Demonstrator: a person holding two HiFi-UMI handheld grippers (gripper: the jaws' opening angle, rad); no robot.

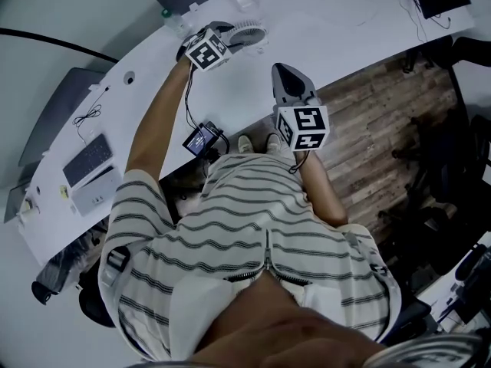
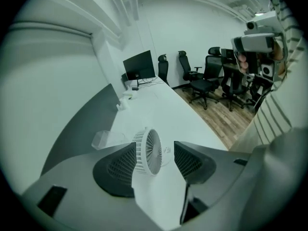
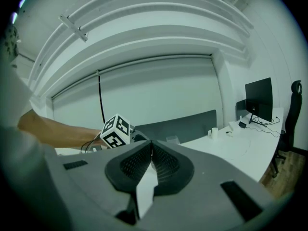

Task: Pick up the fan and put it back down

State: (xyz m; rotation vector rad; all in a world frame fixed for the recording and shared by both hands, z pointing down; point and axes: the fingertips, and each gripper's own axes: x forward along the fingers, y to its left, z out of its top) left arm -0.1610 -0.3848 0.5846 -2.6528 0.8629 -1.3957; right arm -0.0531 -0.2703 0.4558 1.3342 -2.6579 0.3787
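Presently: left gripper (image 2: pixel 155 147) jaws wide apart, not clamped on anything; white fan (image 2: pixel 148 152) stands upright on the white table (image 2: pixel 166 107), seen between them at lower centre. Right gripper (image 3: pixel 151 147) jaws closed together, nothing held, lower centre of its view

Plastic fan (image 2: pixel 150 152), smooth matt table (image 2: pixel 166 107)

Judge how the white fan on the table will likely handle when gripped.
The fan looks like thin plastic, so it is probably light. Its slatted grille may flex if squeezed. Standing upright and narrow, it could tip if nudged.
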